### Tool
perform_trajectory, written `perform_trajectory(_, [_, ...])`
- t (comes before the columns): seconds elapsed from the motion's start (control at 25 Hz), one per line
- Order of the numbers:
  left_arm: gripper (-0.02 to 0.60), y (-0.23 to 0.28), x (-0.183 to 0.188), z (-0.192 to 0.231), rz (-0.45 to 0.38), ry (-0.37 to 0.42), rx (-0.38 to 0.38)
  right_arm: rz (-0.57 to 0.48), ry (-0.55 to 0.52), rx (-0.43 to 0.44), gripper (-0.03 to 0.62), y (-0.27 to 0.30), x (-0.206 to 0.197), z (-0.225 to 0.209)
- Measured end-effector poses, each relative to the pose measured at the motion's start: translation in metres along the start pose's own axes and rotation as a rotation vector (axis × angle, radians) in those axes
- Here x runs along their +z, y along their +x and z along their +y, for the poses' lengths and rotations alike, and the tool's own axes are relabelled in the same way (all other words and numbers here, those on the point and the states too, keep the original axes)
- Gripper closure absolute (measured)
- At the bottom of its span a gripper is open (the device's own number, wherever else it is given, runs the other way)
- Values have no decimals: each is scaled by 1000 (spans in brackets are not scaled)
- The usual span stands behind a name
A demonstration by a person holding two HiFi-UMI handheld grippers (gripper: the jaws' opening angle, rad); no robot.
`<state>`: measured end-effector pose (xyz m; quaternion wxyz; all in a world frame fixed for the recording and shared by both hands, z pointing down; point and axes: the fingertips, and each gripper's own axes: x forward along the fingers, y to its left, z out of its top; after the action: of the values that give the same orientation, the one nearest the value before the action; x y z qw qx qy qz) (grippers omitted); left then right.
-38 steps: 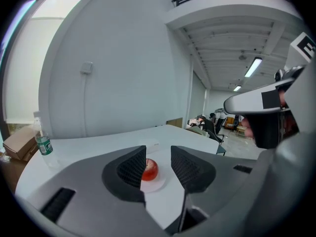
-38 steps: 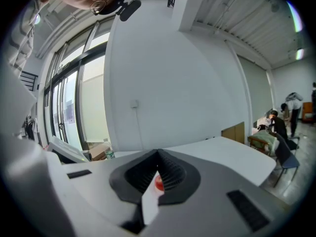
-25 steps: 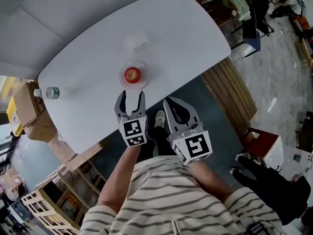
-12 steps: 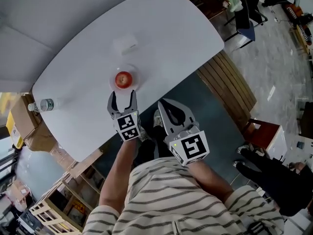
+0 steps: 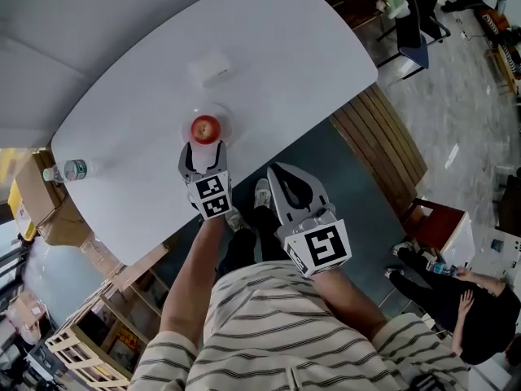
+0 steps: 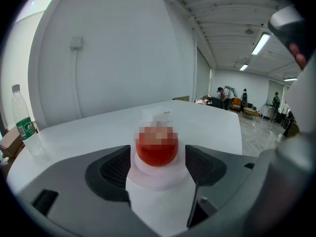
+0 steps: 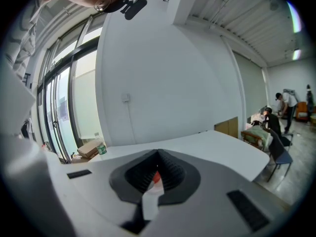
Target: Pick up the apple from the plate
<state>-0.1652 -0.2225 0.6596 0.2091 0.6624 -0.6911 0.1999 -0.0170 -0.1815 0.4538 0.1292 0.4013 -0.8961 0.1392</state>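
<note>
A red apple (image 5: 206,127) sits on a small clear plate (image 5: 186,130) near the front edge of the white table (image 5: 277,47). My left gripper (image 5: 203,148) is low over the table just in front of the plate, and its jaws are opening. In the left gripper view the apple (image 6: 157,154) stands on the plate (image 6: 158,176) just beyond the two dark pads (image 6: 114,169), which do not touch it. My right gripper (image 5: 275,172) hangs off the table's front edge with its fingertips together and nothing held. Through its slit a sliver of the apple (image 7: 156,177) shows.
A water bottle (image 5: 72,170) lies at the table's left end, and it shows upright in the left gripper view (image 6: 24,130). A small clear box (image 5: 213,70) rests behind the plate. Cardboard boxes (image 5: 37,194) are left of the table, a slatted wooden bench (image 5: 383,145) is right.
My left gripper has moved forward and down to the near side of the plate, and its jaws have spread wider. The right gripper has stayed put.
</note>
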Motion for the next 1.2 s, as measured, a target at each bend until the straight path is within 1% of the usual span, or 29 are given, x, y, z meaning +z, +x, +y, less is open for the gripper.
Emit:
perform_trajectory(0.12, [252,10,-5,2,10,4,-3,5,-5,0,582,3,-1,-1])
perform_trajectory(0.44, [252,27,-9,8,-1,9,-7,18,-5,-13,582,4,-6,-3])
perform_trajectory(0.68, [253,30,-4,6,-16,-25,-31,25,-3,-31,582,0,-8,-6])
perform_trajectory(0.88, [253,25,2,7,-20,-10,-35,18,0,-41,582,-3,-6,-5])
perform_trajectory(1.2, [255,1,19,8,-40,-31,-40,-5,4,-34,582,-4,-2,4])
